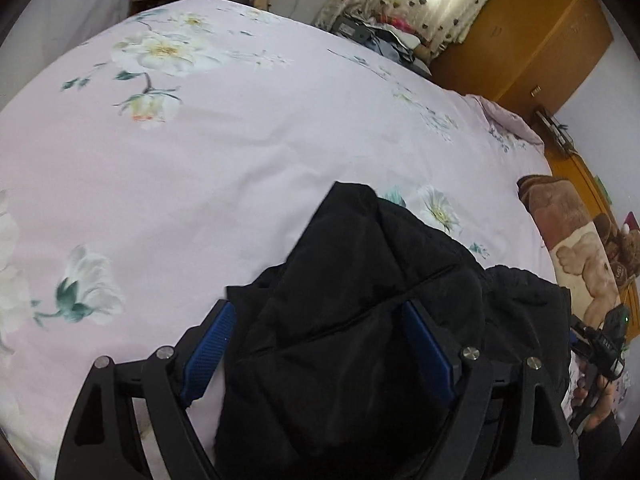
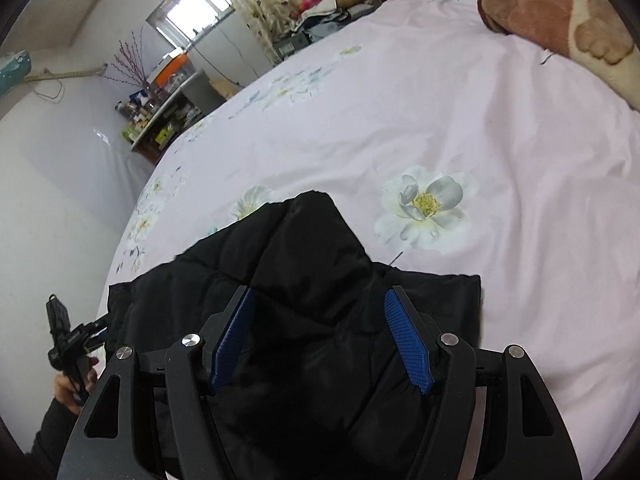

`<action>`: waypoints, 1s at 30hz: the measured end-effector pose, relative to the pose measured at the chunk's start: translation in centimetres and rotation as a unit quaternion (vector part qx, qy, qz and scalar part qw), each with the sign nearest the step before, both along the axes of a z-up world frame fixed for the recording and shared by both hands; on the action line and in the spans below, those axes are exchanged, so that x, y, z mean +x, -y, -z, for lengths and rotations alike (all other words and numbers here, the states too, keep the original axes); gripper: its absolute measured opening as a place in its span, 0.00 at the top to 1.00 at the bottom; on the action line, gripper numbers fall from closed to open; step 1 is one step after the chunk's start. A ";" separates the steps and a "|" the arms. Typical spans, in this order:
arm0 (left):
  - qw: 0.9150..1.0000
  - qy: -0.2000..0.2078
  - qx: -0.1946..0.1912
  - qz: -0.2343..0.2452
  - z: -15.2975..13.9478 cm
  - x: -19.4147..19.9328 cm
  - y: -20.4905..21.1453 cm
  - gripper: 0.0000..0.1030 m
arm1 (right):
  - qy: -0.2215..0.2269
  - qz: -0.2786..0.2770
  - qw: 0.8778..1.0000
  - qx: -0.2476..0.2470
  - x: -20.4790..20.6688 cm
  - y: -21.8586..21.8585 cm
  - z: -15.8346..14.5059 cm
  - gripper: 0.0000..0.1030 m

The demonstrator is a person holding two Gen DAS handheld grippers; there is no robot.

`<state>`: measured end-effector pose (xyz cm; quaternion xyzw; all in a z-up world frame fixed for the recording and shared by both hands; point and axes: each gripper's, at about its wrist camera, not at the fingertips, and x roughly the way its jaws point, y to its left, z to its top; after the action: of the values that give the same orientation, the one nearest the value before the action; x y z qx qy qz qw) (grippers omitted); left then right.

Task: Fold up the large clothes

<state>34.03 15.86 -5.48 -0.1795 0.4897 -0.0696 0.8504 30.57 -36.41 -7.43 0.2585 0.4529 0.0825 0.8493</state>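
The black jacket (image 1: pixel 344 344) lay partly folded near the bed's (image 1: pixel 200 184) edge, both grippers' (image 1: pixel 316 348) (image 2: pixel 320 340) fingers spread wide above it, gripping nothing; further folds likely remained.

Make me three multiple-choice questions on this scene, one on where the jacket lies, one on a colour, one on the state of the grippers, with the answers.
1. Where does the jacket lie?
A. on the bed
B. on the floor
C. in the wardrobe

2. What colour are the gripper pads?
A. red
B. blue
C. white

3. How do the left gripper and the right gripper stand?
A. both shut on the jacket
B. left open, right shut
C. both open

Answers:
1 A, the black jacket rests on the pink floral bed cover in both views.
2 B, each finger carries a blue ribbed pad.
3 C, the pads stand wide apart above the jacket and do not press on it.
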 end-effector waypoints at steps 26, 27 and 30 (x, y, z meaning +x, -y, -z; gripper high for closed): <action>0.994 0.050 0.093 -0.026 2.6 3.7 4.2 0.65 | -0.052 0.010 0.989 -0.137 4.7 -3.8 4.3 0.86; 0.993 0.052 0.100 -0.024 3.1 3.7 4.4 0.64 | -0.056 0.015 0.989 -0.139 4.9 -3.9 5.3 0.86; 0.992 0.062 0.109 -0.025 4.3 3.7 4.6 0.61 | -0.050 0.021 0.986 -0.157 4.8 -4.3 6.7 0.85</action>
<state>37.69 11.24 -9.80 -0.0932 0.4361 -0.0052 0.8950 35.40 -32.13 -14.10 0.1348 0.4966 -0.0207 0.8572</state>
